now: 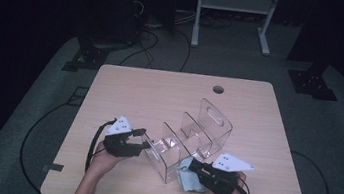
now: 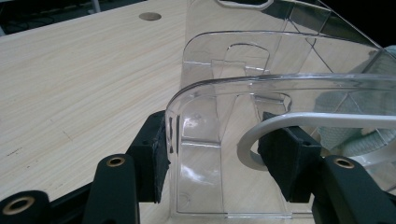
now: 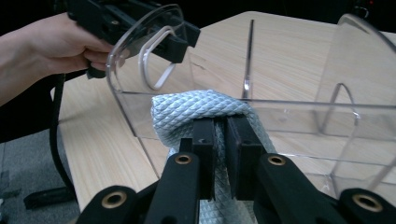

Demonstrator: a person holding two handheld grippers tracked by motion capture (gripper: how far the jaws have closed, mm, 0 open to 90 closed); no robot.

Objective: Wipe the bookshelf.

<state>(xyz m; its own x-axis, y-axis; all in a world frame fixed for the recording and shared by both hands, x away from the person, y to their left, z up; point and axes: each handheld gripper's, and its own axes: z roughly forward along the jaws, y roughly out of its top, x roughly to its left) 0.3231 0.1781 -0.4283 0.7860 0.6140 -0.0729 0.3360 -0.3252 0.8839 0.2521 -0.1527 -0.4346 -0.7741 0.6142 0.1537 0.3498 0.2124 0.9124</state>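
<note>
A clear acrylic file organizer (image 1: 199, 129) with several dividers stands mid-table. My left gripper (image 1: 145, 145) is shut on its near end wall (image 2: 205, 116) beside the handle cutout, with one pad (image 2: 153, 156) outside the wall and the other (image 2: 289, 161) behind it. My right gripper (image 1: 192, 165) is shut on a folded light-blue quilted cloth (image 1: 182, 178). In the right gripper view the cloth (image 3: 187, 109) bulges over the jaws and lies against the organizer's long side wall (image 3: 289, 123). The left gripper (image 3: 173, 41) shows there on the wall's curved top.
The wooden table (image 1: 135, 92) has a round cable hole (image 1: 218, 89) near its far edge. A white metal stand (image 1: 235, 4) and loose cables (image 1: 151, 44) are on the floor beyond. Black cables trail from both grippers off the near edge.
</note>
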